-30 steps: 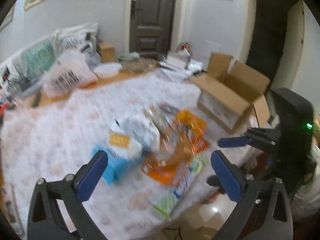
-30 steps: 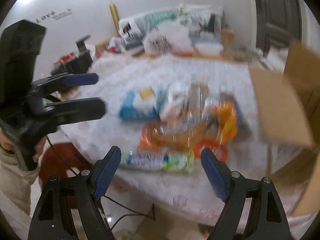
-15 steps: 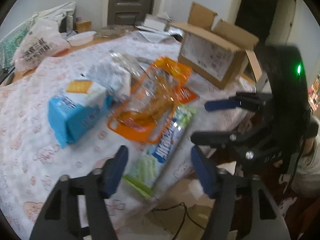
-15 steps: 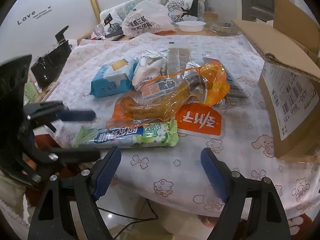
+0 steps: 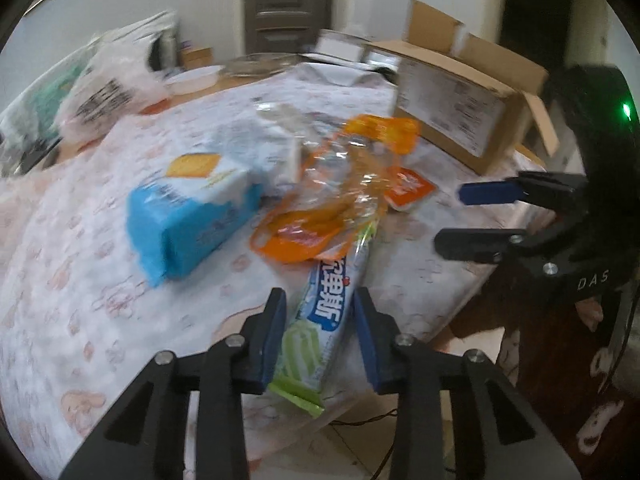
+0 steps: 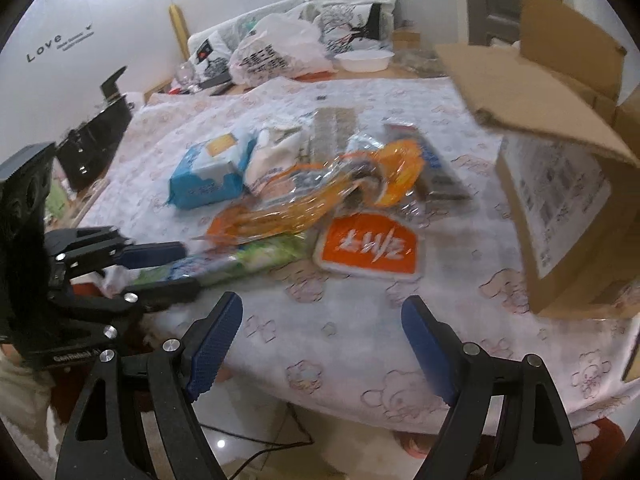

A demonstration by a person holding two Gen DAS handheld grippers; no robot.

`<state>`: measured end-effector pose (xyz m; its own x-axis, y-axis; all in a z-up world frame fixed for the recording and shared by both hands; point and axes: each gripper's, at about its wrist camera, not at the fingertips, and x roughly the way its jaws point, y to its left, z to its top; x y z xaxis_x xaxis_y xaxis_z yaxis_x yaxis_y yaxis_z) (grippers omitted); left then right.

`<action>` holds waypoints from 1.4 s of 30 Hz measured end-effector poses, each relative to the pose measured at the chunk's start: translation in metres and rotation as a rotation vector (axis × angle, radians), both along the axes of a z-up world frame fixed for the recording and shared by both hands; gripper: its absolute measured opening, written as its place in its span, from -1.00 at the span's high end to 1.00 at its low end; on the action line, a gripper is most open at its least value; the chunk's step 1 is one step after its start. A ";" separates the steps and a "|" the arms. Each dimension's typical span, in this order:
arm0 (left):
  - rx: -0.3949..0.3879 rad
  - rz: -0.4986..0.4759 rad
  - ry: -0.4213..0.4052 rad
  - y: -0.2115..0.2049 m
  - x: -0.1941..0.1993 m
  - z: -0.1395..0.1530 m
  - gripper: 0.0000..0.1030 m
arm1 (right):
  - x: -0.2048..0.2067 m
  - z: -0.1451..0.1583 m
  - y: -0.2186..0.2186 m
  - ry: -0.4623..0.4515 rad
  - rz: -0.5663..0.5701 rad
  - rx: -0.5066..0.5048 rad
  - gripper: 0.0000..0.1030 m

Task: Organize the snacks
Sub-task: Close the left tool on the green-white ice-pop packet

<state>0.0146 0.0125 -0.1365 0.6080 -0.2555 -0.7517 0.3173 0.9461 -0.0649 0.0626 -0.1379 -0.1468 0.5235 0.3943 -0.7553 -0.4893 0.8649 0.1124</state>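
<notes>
The left gripper [image 5: 318, 316] has its blue pads either side of the near end of a long, glossy green-and-white wafer pack [image 5: 320, 320]; its jaws are closing, narrow now, and whether the pads yet press the film I cannot tell. Just past that pack lies a crinkly clear-and-orange bag [image 5: 332, 204], with a soft blue-and-white cracker pack [image 5: 188, 224] to its left and a flat orange sachet [image 5: 408, 188] to its right. The right gripper [image 6: 322, 344] hangs wide and empty over the printed cloth [image 6: 340, 340] at the table's edge, the sachet ahead of it. A brown cardboard box [image 6: 560, 216], flaps open, stands to its right.
</notes>
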 end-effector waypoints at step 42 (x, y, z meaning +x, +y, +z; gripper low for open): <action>0.072 0.213 -0.004 0.034 -0.005 -0.004 0.33 | -0.008 -0.007 -0.025 -0.155 -0.166 -0.191 -0.27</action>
<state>0.0092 0.0464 -0.1404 0.6459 -0.0671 -0.7605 0.1100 0.9939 0.0057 0.0546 -0.1625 -0.1534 0.6839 0.1523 -0.7135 -0.3380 0.9328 -0.1249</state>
